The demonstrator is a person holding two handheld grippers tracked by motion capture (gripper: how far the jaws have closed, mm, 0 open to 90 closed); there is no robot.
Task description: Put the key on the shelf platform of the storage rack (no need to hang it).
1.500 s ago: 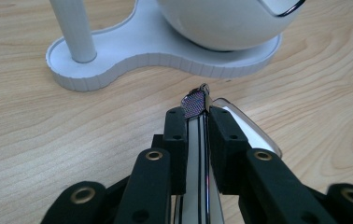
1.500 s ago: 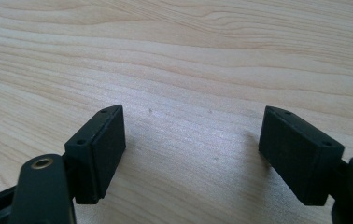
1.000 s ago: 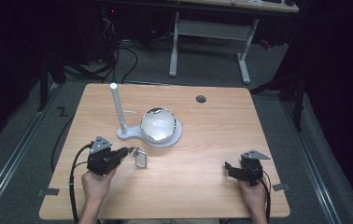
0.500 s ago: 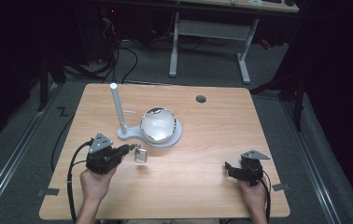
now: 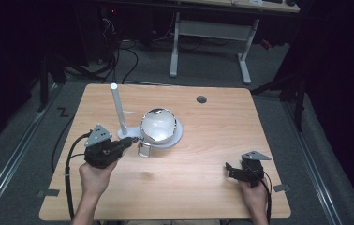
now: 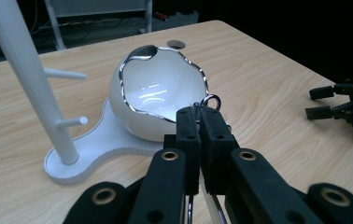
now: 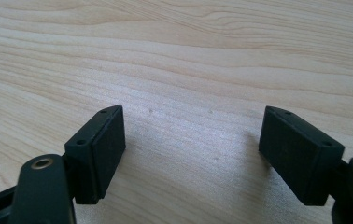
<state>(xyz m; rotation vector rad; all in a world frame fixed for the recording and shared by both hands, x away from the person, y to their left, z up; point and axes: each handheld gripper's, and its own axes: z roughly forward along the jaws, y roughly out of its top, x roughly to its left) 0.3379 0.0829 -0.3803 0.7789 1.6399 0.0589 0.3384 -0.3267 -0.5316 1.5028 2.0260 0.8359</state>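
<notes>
Keyring [image 6: 210, 100] between closed left gripper [image 6: 198, 122] jaws

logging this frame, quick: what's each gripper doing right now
Left gripper: shut on a small metal ring piece beside the white bowl.
Right gripper: open, holding nothing, over bare table.

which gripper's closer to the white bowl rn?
Left. The left gripper sits just beside the white bowl, jaws shut on a small metal ring by its rim. The right gripper rests open, far off near the table's front right.

bowl [image 5: 158, 125] on stand [image 5: 124, 135], post [image 5: 117, 108] left
</notes>
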